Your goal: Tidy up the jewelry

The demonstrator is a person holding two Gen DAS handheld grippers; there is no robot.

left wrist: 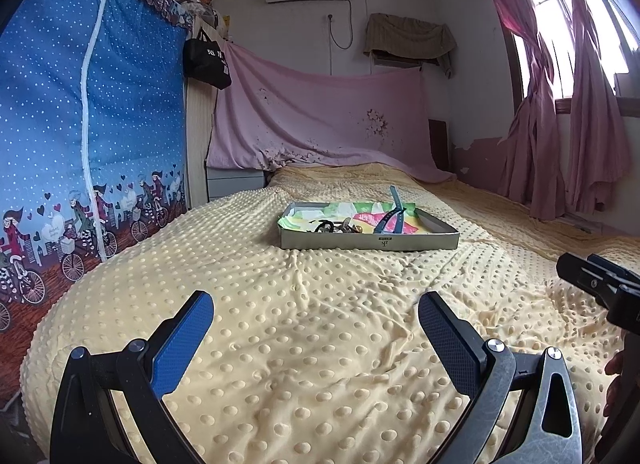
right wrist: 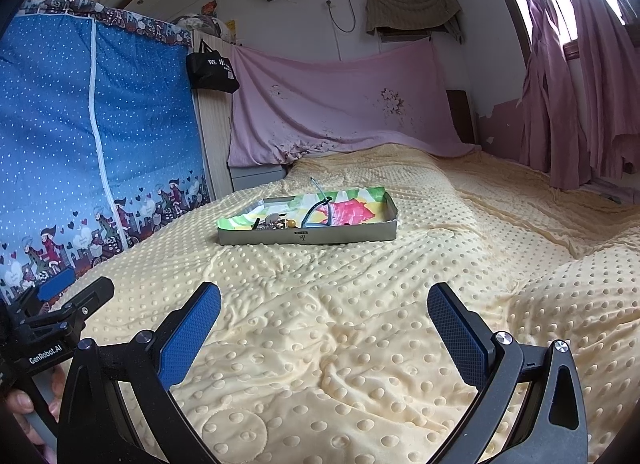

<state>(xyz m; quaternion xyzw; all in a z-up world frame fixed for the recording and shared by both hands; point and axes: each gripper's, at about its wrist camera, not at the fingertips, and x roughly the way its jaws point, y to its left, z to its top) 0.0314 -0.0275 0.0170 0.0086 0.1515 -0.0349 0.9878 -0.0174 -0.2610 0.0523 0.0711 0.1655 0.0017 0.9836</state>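
Two grippers, the left gripper [left wrist: 316,316] and the right gripper [right wrist: 324,310], hovered spread wide and empty, well short of the shallow rectangular metal tray [left wrist: 370,241] holding tangled jewelry [left wrist: 340,227] on the dimpled yellow blanket [left wrist: 320,344].

Each black two-finger left gripper [left wrist: 316,318] and right gripper [right wrist: 324,310] has blue cross-hatched rubber pads [right wrist: 191,334], silver screws [left wrist: 495,344] at the pivots, scuffed metal arms, and white "GenRobot.AI" lettering [right wrist: 45,355].

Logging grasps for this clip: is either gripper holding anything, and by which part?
Nothing is held. The left gripper and right gripper are both open above the blanket.
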